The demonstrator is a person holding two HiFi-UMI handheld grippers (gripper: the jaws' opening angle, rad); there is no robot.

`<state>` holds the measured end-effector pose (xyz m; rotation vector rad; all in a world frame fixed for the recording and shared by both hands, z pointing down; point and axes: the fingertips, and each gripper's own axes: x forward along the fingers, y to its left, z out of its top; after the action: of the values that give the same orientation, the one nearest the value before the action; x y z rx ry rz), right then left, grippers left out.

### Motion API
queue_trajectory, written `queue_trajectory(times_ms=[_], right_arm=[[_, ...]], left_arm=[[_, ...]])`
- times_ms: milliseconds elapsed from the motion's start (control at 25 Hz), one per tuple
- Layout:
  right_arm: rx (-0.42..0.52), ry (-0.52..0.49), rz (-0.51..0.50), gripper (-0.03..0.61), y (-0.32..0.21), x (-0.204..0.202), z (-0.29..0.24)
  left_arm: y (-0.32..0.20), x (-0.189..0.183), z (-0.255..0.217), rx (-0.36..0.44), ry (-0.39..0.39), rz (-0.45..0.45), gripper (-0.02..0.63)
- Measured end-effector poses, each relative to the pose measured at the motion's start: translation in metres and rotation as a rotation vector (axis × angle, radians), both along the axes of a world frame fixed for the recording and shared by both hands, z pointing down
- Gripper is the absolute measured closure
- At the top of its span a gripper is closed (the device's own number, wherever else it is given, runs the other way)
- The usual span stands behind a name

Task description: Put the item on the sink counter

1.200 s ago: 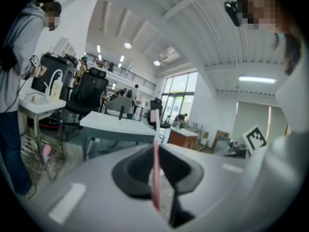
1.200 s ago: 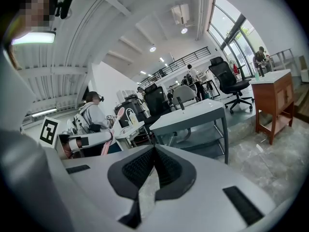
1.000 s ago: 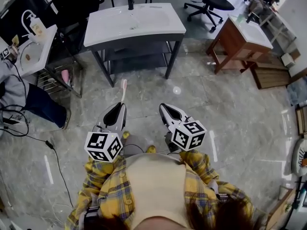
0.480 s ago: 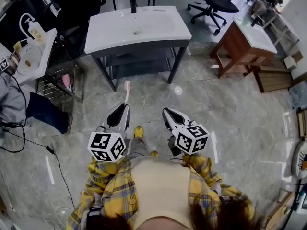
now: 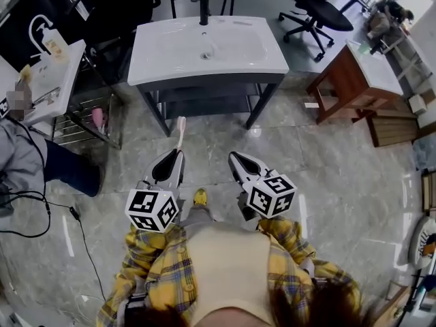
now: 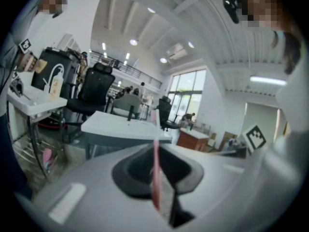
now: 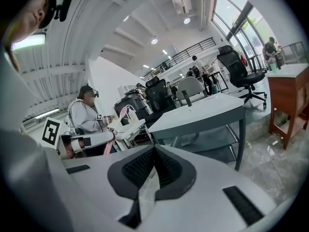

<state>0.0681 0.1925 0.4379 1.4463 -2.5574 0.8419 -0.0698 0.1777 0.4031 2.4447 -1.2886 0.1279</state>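
A pink-handled toothbrush (image 5: 180, 131) sticks forward out of my left gripper (image 5: 176, 157), whose jaws are shut on its handle. In the left gripper view the toothbrush (image 6: 155, 168) runs up between the dark pads of the gripper (image 6: 157, 151), pointing at the sink counter (image 6: 116, 124). The white sink counter (image 5: 170, 53) on dark legs stands ahead across the tiled floor, with a black faucet (image 5: 203, 18) at its back. My right gripper (image 5: 235, 157) is shut beside the left one with nothing in it. Its own view shows the right gripper (image 7: 153, 151) with pads pressed together below the sink counter (image 7: 203, 111).
A second white basin stand (image 5: 48, 73) with a soap bottle (image 5: 53, 43) is at the left, and a seated person (image 5: 27, 162) is beside it. A wooden cabinet (image 5: 354, 80) and a black office chair (image 5: 327, 5) stand at the right. A cable (image 5: 68, 210) lies on the floor.
The sink counter has drawn nearer and sits lower in the head view as the person walks toward it. Both grippers keep their pose, the toothbrush still held.
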Motion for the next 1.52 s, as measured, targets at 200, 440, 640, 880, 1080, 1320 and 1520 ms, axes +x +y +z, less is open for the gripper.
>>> queue_trajectory(times_ms=[200,440,640,880,1080,1320,1520], right_arm=[[-0.005,0.006,-0.007,0.566,-0.034,-0.012,0.000],[-0.008,0.012,0.002,0.566,-0.068,-0.023,-0.001],[-0.014,0.019,0.009,0.566,-0.095,-0.038,0.000],[-0.002,0.031,0.009,0.566,-0.117,-0.051,-0.005],[-0.007,0.038,0.018,0.566,-0.129,-0.053,-0.003],[0.001,0.033,0.002,0.566,-0.155,-0.049,-0.001],[0.023,0.028,-0.031,0.566,-0.191,-0.043,-0.003]], left_arm=[[-0.031,-0.011,0.002,-0.011,0.003,-0.001,0.574],[-0.066,-0.023,0.004,-0.016,0.013,0.004,0.575],[-0.091,-0.039,0.003,-0.015,0.033,0.006,0.574],[-0.112,-0.049,0.006,-0.025,0.043,0.010,0.574],[-0.122,-0.050,0.009,-0.033,0.046,0.022,0.574],[-0.140,-0.050,0.014,-0.039,0.031,-0.004,0.574],[-0.170,-0.047,0.014,-0.032,0.017,-0.049,0.574]])
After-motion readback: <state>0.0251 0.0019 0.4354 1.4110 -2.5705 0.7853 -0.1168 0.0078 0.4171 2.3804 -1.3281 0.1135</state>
